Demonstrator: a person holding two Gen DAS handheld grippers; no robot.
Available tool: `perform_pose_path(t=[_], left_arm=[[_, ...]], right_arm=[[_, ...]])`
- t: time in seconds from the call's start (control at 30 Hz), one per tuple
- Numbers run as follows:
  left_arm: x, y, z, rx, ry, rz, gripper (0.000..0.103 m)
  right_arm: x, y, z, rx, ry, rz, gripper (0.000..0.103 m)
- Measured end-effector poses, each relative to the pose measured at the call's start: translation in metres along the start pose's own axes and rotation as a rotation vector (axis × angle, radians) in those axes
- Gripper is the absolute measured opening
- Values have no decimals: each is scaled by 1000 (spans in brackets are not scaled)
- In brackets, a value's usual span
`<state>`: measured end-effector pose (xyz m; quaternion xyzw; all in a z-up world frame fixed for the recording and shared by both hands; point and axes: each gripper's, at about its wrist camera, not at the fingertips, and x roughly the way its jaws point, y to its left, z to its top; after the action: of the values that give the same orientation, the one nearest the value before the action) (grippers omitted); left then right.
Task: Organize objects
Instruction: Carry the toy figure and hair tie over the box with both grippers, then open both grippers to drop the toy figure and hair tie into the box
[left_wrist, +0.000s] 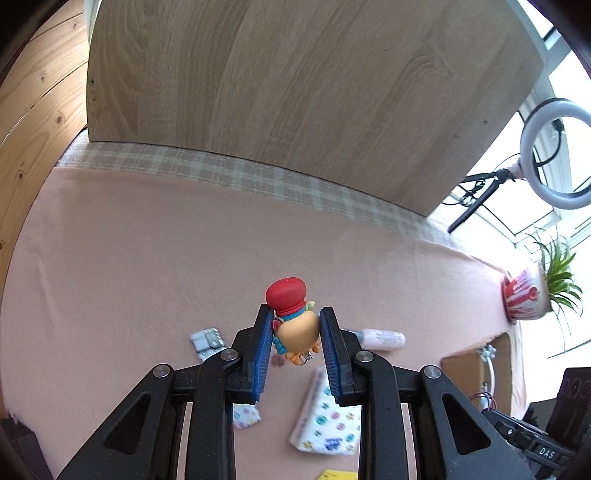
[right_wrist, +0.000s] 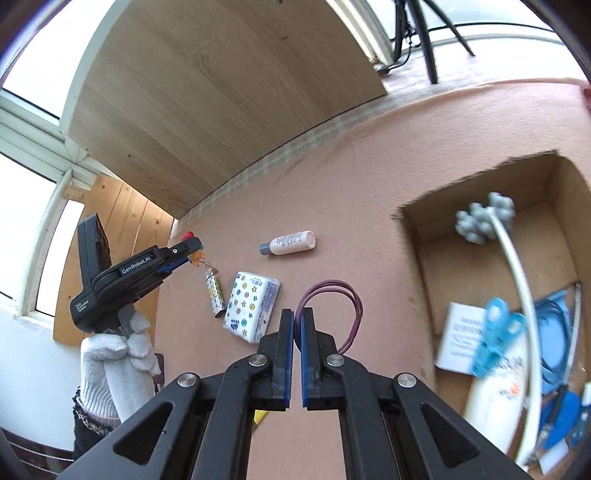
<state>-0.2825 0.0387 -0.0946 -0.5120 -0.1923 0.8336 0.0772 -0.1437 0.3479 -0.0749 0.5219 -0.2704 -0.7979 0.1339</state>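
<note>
Left wrist view: left tool (left_wrist: 295, 328) pinching a red-capped orange toy figurine (left_wrist: 293, 317) above the pink-covered bench (left_wrist: 147, 258); right wrist view: right tool (right_wrist: 297, 325) pressed together on a purple elastic loop (right_wrist: 332, 295), beside the open cardboard box (right_wrist: 417, 266).

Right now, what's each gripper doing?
Left gripper: closed on the toy figure keychain.
Right gripper: closed on the purple hair tie.

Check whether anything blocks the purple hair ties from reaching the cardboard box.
Nothing visible does. The right gripper pinches the purple hair ties above bare pink cloth; the cardboard box sits open alongside.
</note>
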Motion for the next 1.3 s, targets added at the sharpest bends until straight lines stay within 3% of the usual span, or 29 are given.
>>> perform_pose_path(t=[0.1, 0.4, 0.67, 0.93, 1.3], left_arm=[[-20, -12, -8, 39, -9, -23, 27], [-23, -106, -38, 206, 22, -123, 27], [-25, -208, -71, 433, 8, -113, 27], [-17, -284, -103, 540, 40, -166, 27], [13, -333, -118, 561, 102, -211, 27]], right_arm=[[-23, -4, -9, -31, -25, -36, 3], [-81, -35, -30, -46, -110, -186, 3], [-105, -58, -43, -67, -159, -312, 3], [-114, -78, -56, -32, -156, -311, 3], [-122, -86, -65, -25, -158, -303, 3]])
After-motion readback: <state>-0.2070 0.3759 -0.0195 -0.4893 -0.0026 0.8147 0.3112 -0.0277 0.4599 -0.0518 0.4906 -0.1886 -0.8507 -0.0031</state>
